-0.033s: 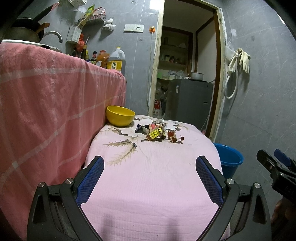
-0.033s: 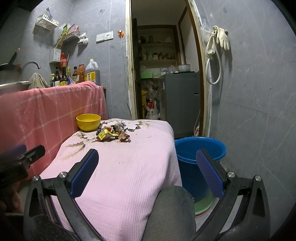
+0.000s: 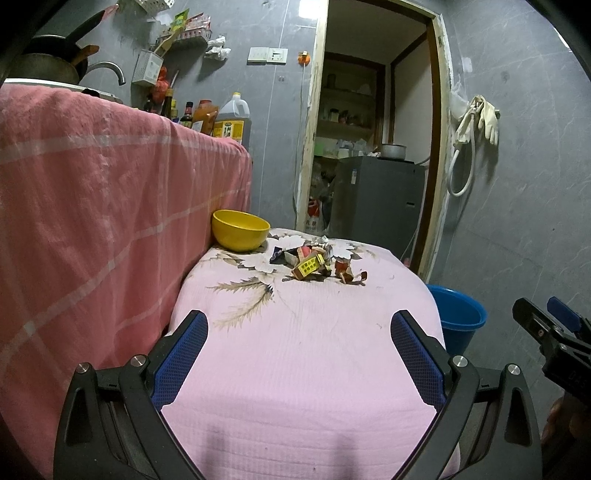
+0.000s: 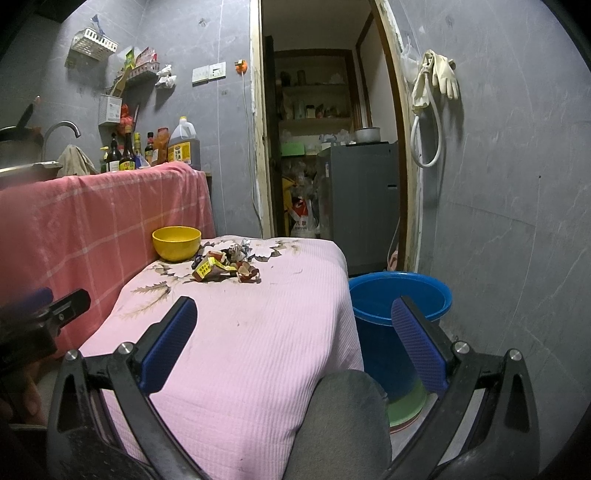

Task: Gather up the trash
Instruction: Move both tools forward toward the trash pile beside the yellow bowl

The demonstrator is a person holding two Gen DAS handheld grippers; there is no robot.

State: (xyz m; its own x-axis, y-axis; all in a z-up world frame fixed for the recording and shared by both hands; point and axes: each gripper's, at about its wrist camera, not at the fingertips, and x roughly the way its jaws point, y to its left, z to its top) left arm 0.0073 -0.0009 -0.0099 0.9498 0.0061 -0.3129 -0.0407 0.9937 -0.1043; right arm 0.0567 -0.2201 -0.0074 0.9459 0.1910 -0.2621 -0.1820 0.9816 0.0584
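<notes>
Both grippers are hovering spread and empty over the near end of the table.
The trash is lying at the far end beside a bowl, possibly crumpled wrappers; the bucket is standing on the floor to the right, with left gripper and right gripper both well short of the pile.

Dim, cool light in here, the grey walls murky and the brightest patch a ceiling glow above the doorway. Soft shadow pools on the near edge of the pink cloth. Fisheye bending curves the door frame and blackens the corners. In the right wrist view the left tool sits blurred at the edge.
</notes>
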